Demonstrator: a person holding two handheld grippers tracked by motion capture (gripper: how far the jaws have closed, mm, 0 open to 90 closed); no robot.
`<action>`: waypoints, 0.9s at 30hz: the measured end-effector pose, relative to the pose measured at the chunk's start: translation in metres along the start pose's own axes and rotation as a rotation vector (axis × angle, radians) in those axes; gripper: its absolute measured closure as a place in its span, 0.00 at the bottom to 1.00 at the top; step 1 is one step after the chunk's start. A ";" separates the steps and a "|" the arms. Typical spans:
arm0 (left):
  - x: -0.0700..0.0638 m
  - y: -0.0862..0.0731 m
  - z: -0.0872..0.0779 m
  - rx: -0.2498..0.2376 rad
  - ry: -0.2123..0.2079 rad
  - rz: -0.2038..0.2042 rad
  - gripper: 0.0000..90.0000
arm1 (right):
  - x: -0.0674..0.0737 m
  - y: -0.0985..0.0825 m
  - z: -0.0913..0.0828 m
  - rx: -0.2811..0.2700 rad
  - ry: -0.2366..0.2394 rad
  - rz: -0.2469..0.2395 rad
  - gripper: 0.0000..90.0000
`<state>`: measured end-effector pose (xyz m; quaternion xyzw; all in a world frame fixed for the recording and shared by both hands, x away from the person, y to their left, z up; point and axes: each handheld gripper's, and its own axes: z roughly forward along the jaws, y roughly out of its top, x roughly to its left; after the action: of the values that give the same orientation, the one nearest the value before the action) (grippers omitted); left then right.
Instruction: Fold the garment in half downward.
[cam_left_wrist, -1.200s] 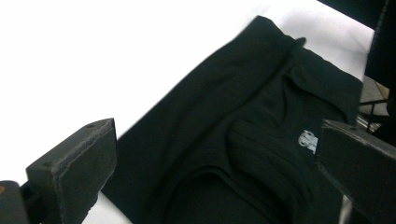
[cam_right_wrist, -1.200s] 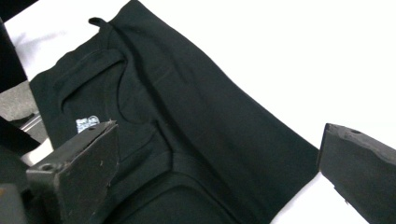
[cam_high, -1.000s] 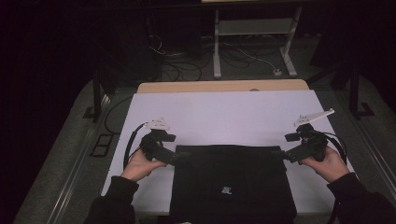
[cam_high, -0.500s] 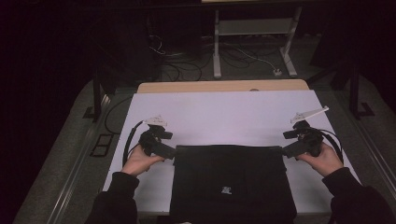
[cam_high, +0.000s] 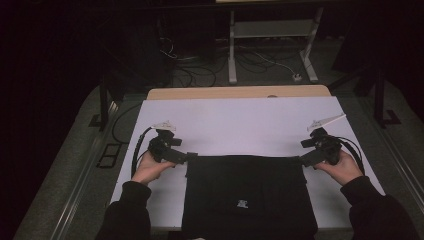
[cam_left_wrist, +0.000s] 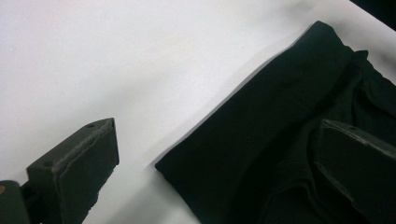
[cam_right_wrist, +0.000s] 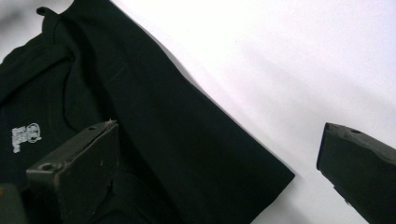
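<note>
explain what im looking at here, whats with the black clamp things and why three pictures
There is no robot here. A person sits at a table and holds a hand-held tool in each hand: the left gripper and the right gripper, each with two black jaws. The high view comes from a fixed camera above the table, with the person's forearms coming in from the bottom. The other two pictures come from small cameras riding on the grippers, looking along their jaws.

On the white table lies a folded black garment with a small white logo. Each gripper sits at one far corner of the garment. In both gripper views the jaws stand wide apart, one over the cloth and one over the bare table, so nothing is gripped.
</note>
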<state>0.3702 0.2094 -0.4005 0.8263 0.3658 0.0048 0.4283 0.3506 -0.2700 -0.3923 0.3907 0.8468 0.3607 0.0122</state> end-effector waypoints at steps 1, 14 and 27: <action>0.001 0.000 0.000 0.003 -0.002 -0.002 0.00 | -0.001 0.000 0.001 0.005 -0.001 0.003 0.00; 0.012 -0.006 0.014 0.041 -0.034 -0.009 0.00 | -0.019 -0.010 0.012 0.026 -0.011 0.039 0.05; 0.018 -0.012 0.023 0.065 -0.015 -0.018 0.00 | -0.035 -0.018 0.018 0.031 -0.009 0.065 0.11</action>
<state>0.3834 0.2085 -0.4284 0.8365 0.3697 -0.0172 0.4040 0.3686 -0.2908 -0.4255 0.4198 0.8391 0.3458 -0.0019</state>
